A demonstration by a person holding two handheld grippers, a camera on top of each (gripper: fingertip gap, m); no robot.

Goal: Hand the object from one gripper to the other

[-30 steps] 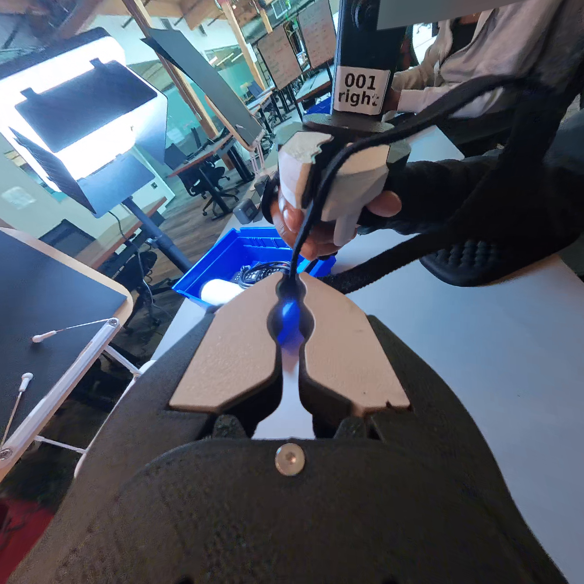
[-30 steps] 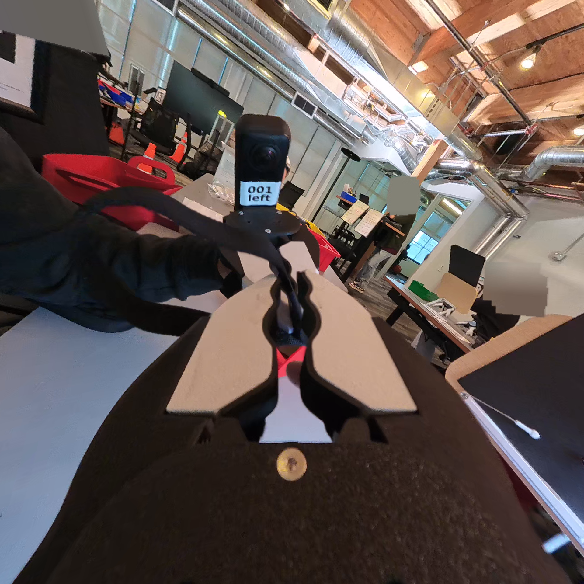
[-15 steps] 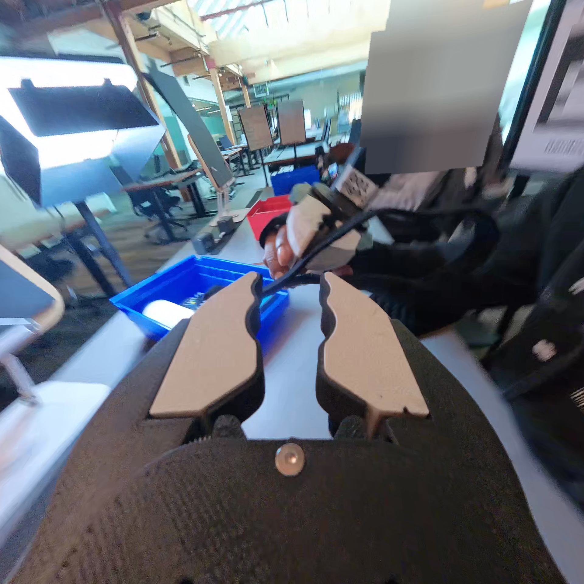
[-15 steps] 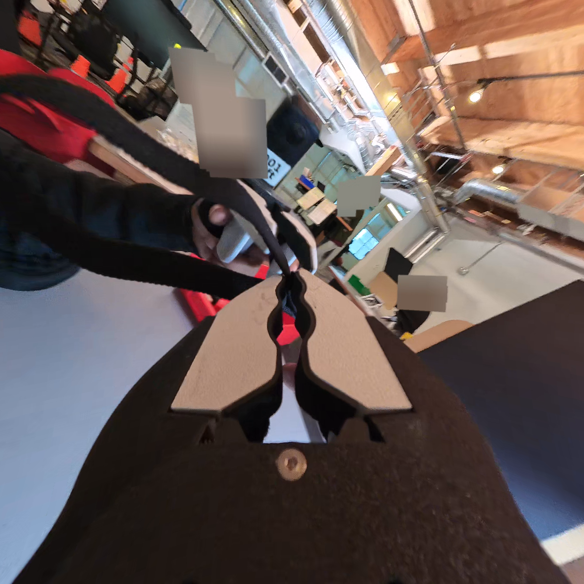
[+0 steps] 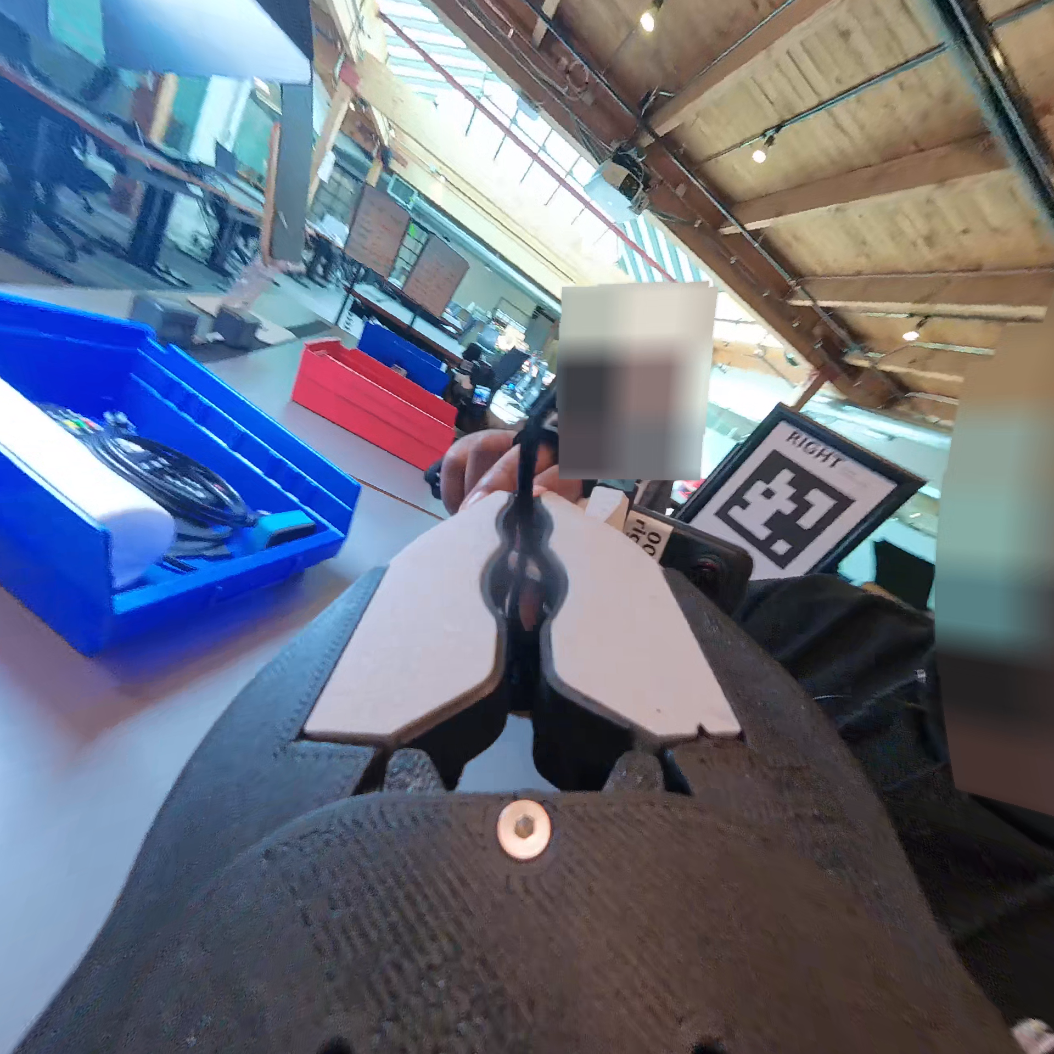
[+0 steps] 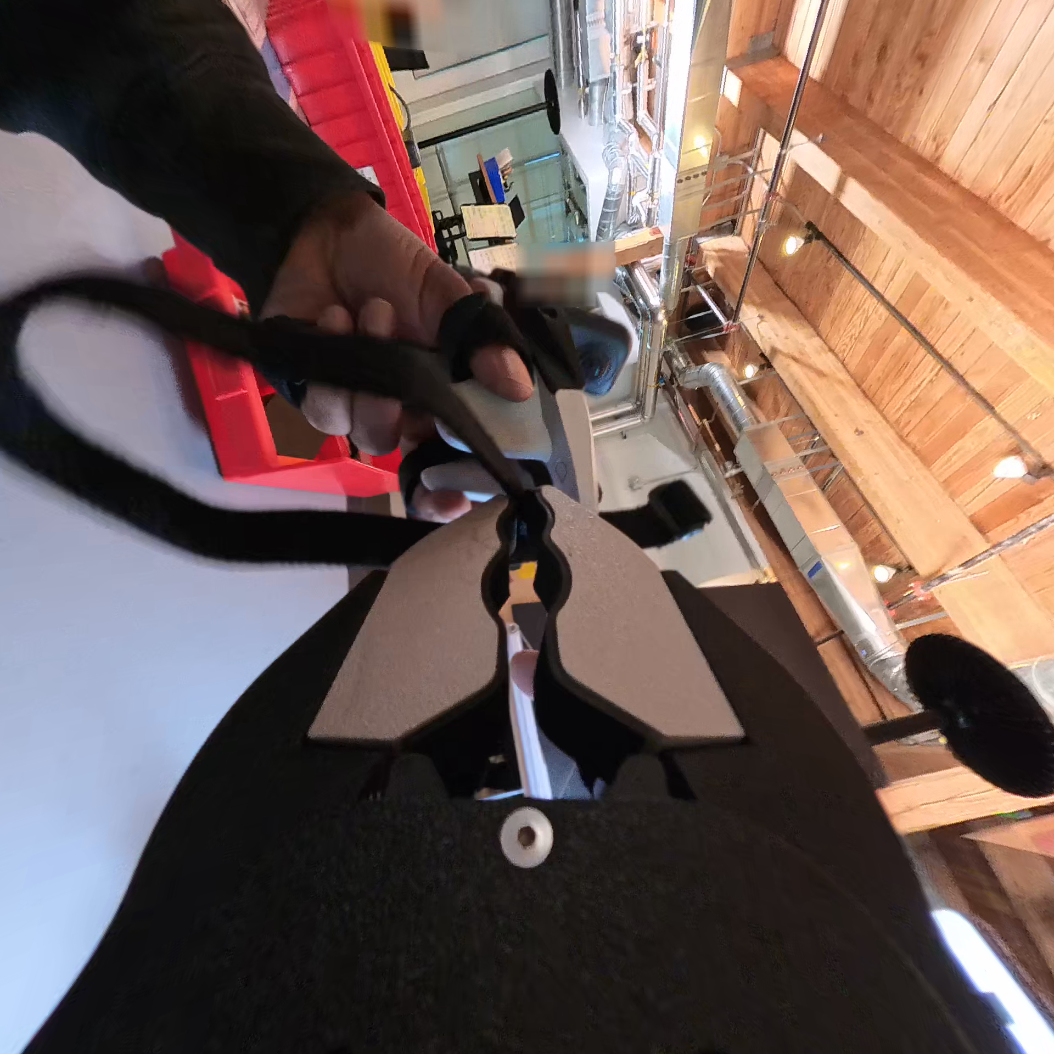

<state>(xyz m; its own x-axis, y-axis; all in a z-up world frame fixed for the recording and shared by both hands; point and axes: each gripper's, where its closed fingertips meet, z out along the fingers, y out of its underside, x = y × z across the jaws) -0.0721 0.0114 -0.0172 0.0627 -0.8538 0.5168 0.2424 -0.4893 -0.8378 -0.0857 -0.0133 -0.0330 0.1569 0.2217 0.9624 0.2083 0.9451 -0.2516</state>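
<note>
At the centre of the left wrist view, the left gripper (image 5: pixel 525 507) has its jaws closed on a black strap (image 5: pixel 523 456) that rises from the tips toward a hand (image 5: pixel 485 470) behind. At the centre of the right wrist view, the right gripper (image 6: pixel 527 502) is likewise clamped on the strap (image 6: pixel 171 513), which loops out to the left edge over the white counter (image 6: pixel 114 656). A blue bin (image 5: pixel 239 559) sits at left, a red bin (image 5: pixel 365 393) behind it.
</note>
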